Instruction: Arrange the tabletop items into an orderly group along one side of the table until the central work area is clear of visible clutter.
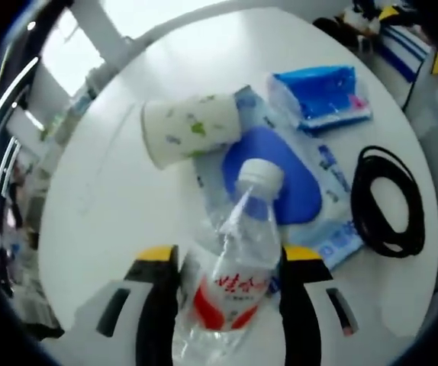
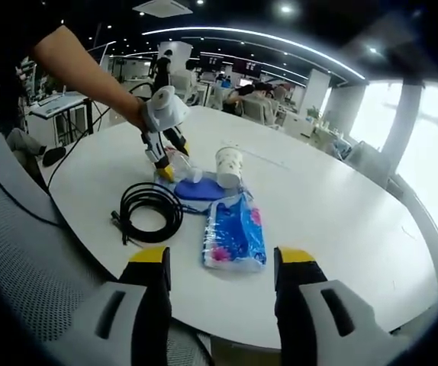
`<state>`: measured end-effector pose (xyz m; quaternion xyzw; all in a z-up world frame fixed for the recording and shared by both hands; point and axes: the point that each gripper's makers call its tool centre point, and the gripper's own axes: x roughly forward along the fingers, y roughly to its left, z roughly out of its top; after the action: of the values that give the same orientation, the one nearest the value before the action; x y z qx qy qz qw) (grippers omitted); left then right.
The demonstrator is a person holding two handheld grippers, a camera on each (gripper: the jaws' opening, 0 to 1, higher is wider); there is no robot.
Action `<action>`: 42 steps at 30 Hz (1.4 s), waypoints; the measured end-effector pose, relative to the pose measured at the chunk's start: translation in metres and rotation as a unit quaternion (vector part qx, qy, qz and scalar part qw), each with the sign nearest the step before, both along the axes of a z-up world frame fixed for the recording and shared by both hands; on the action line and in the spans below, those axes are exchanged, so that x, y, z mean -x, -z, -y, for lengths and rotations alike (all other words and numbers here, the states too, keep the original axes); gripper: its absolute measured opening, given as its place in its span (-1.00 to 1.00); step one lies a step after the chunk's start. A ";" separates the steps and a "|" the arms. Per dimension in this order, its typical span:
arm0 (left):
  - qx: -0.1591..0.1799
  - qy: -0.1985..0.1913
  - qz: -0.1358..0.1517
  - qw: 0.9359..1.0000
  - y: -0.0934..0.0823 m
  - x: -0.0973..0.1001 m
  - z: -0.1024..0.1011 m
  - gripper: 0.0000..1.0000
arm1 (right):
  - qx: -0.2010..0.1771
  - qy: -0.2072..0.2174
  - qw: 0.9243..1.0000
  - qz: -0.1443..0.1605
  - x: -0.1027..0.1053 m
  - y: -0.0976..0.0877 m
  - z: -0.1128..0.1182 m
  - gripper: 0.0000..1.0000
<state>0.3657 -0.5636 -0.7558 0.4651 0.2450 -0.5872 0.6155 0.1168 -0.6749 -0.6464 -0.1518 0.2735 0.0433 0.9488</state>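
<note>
Five items grouped on white round table (image 2: 341, 229), open-plan office.
Bottle (image 1: 230, 286) clamped by left gripper (image 1: 230, 263); right gripper (image 2: 223, 263) held wide, unloaded.

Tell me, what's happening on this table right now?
A person is tidying a round white table with two hand-held claws. The left claw is shut on a clear water bottle. The right claw hangs open near a blue tissue pack. A paper cup and coiled black cable wait nearby.
</note>
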 end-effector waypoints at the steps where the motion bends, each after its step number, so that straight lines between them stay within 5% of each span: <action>1: -0.002 0.004 0.002 1.000 0.000 0.001 0.000 -0.04 | 0.000 0.000 1.000 0.000 0.000 0.000 0.000 0.08; 21: 0.008 -0.001 0.025 1.000 -0.021 0.000 -0.013 -0.23 | -0.012 -0.002 1.000 0.012 -0.002 -0.004 -0.003 0.14; 42: 0.070 -0.090 0.016 0.993 -0.049 -0.020 -0.041 -0.24 | -0.042 0.009 0.999 0.020 -0.005 -0.005 -0.005 0.54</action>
<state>0.3857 -0.5226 -0.7073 0.4060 0.2341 -0.5373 0.7012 0.1217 -0.6702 -0.6417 -0.1105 0.2536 0.0429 0.9600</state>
